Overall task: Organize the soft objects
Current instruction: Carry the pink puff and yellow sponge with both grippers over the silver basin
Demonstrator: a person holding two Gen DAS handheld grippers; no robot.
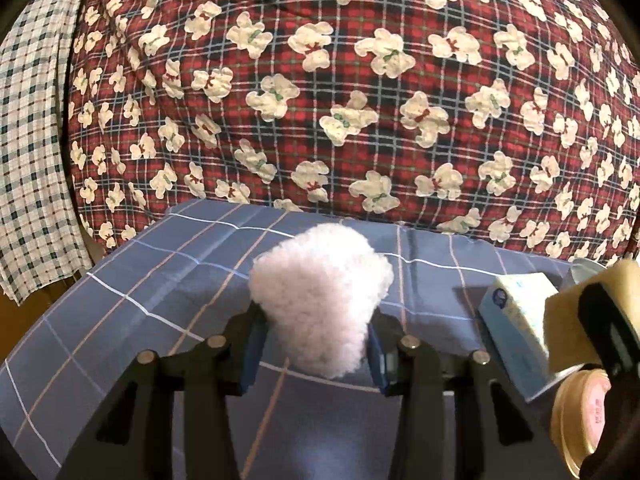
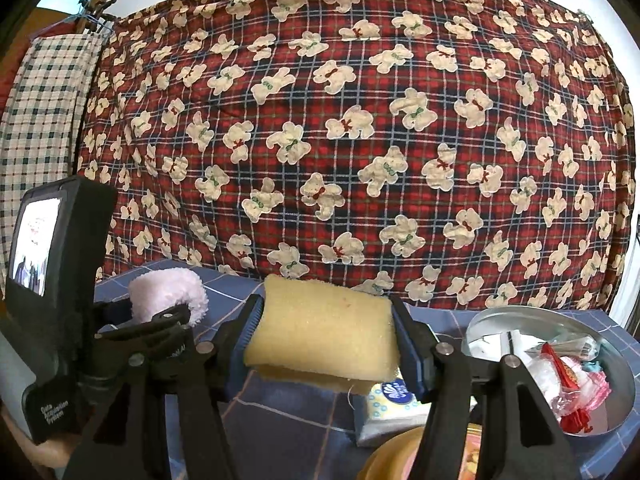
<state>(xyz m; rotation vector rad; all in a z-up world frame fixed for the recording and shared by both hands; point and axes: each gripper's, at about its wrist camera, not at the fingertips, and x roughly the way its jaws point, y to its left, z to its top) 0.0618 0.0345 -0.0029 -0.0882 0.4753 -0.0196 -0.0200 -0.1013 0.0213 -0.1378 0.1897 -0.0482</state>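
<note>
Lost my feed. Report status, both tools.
Left tool shut on pink fluffy pad. Right tool shut on yellow sponge, held above tissue pack. Metal bowl at right.

My bench (image 2: 280, 420) has a blue checked cloth (image 1: 168, 280) on it, with a tissue pack (image 2: 384, 408) and metal bowl (image 2: 624, 384) sitting on top.

Even, moderately bright indoor light with soft shadows fills both views, fisheye distortion bends and darkens the edges, and daylight overexposes the right view's upper corners.

pink fluff (image 1: 320, 304), yellow sponge (image 2: 324, 328), blue-check cloth (image 1: 160, 272)
</note>
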